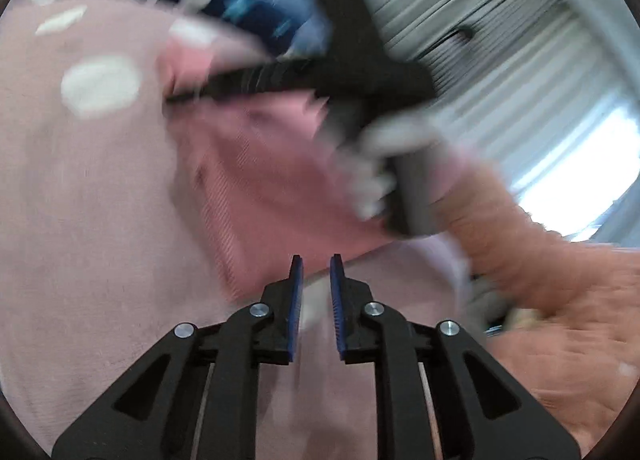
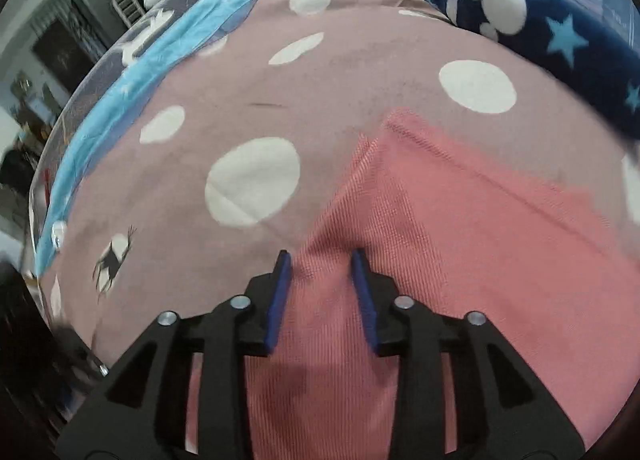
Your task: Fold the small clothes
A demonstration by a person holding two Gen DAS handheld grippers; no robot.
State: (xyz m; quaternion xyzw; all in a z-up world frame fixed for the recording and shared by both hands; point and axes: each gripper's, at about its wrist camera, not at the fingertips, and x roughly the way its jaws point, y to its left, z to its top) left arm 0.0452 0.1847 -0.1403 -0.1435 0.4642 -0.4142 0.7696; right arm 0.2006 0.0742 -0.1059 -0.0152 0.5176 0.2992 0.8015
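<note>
A small pink ribbed garment [image 2: 460, 220] lies on the bed; it also shows blurred in the left wrist view [image 1: 272, 188]. My right gripper [image 2: 320, 260] is open, its fingers straddling a raised fold of the garment's near edge. My left gripper [image 1: 317, 264] is open and empty, just short of the garment's edge. In the left wrist view the right gripper's black body [image 1: 352, 72] and the gloved hand [image 1: 380, 176] holding it hover over the garment, blurred.
The bed has a mauve cover with white dots [image 2: 256, 180]. A dark blue plush blanket with stars [image 2: 560, 44] lies at the far right. A light blue cloth strip [image 2: 140, 72] runs along the bed's left edge. A ribbed white surface [image 1: 520, 60] stands beyond.
</note>
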